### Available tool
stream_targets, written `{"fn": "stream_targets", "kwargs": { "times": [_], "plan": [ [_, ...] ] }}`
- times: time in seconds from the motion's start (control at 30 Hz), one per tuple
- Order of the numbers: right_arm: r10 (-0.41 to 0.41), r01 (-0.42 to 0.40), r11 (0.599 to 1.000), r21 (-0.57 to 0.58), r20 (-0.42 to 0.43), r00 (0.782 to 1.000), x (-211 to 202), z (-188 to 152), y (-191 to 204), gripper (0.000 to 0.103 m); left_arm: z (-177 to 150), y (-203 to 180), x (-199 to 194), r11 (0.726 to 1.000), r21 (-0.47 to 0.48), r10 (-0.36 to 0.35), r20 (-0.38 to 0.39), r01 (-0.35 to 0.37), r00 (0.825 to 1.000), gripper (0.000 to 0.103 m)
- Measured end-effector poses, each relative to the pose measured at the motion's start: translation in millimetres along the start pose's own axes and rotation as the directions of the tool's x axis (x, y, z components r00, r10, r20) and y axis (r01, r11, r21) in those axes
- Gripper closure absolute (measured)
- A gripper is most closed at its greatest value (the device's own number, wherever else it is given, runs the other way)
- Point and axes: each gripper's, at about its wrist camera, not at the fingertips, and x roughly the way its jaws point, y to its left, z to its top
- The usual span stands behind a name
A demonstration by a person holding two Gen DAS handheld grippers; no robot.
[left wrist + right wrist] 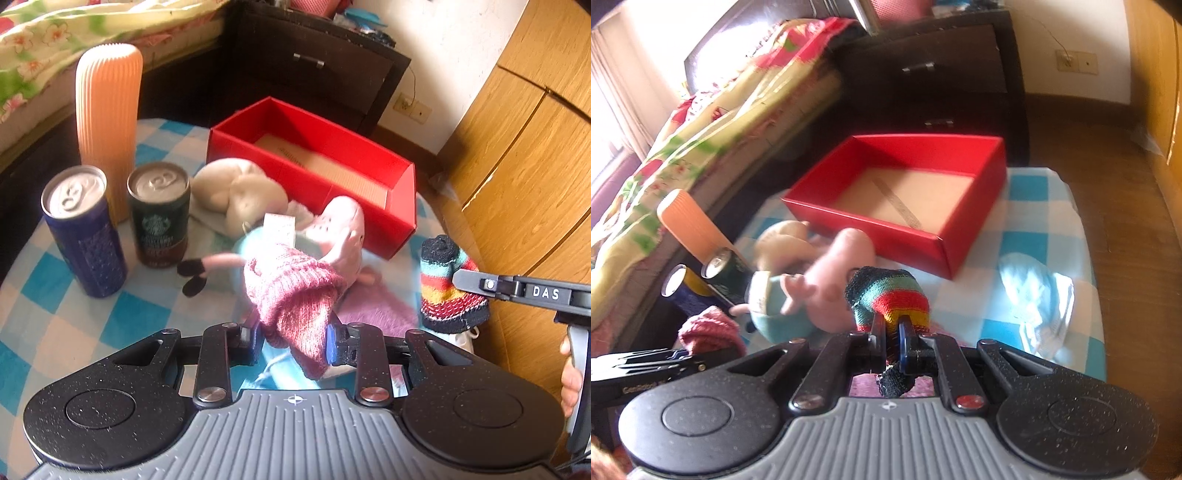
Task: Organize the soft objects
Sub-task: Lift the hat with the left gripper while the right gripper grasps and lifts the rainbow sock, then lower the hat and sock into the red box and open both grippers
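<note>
My left gripper (293,341) is shut on a pink knitted sock (295,295) and holds it above the checked cloth. My right gripper (893,332) is shut on a rainbow-striped sock (890,295), which also shows in the left wrist view (448,288). An open red box (314,162) (905,192) stands behind, its cardboard floor bare. A pink pig plush (332,229) (834,273) lies in front of the box, next to a cream plush (236,188) (783,240). A purple fuzzy cloth (373,306) lies under the socks.
Two drink cans (81,229) (160,214) and a tall ribbed orange vase (109,122) stand at the left. A light blue cloth (1038,295) lies at the right of the table. A bed (701,129), a dark dresser (314,66) and a wooden wardrobe (524,147) surround the table.
</note>
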Motion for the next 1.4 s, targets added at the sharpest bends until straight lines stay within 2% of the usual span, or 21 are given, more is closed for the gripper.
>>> {"fn": "stream_targets", "kwargs": {
  "times": [0.27, 0.53, 0.8, 1.07, 1.4],
  "plan": [
    [0.053, -0.052, 0.999, -0.015, 0.082, 0.995, -21.2, 12.8, 13.5, 0.103, 21.3, -21.9, -15.1, 0.999, 0.041, -0.005, 0.062, 0.002, 0.998, 0.071],
    [0.064, -0.062, 0.998, -0.019, 0.161, 0.985, -38.9, 30.1, 21.3, 0.103, 54.3, -53.3, -25.9, 0.994, 0.113, -0.006, 0.140, -0.010, 0.990, 0.071],
    [0.053, -0.047, 0.998, -0.034, 0.230, 0.972, -53.8, 55.5, 27.7, 0.103, 83.9, -71.5, -26.2, 0.988, 0.154, -0.005, 0.188, -0.025, 0.982, 0.071],
    [0.048, -0.033, 0.998, -0.061, 0.261, 0.964, -55.7, 79.0, 36.0, 0.103, 109.5, -84.7, -22.9, 0.980, 0.194, 0.004, 0.223, -0.048, 0.975, 0.071],
    [-0.004, 0.024, 0.997, -0.067, 0.288, 0.958, -42.5, 114.2, 35.1, 0.103, 149.0, -95.2, 8.2, 0.971, 0.215, 0.054, 0.241, -0.108, 0.969, 0.071]
  ]
}}
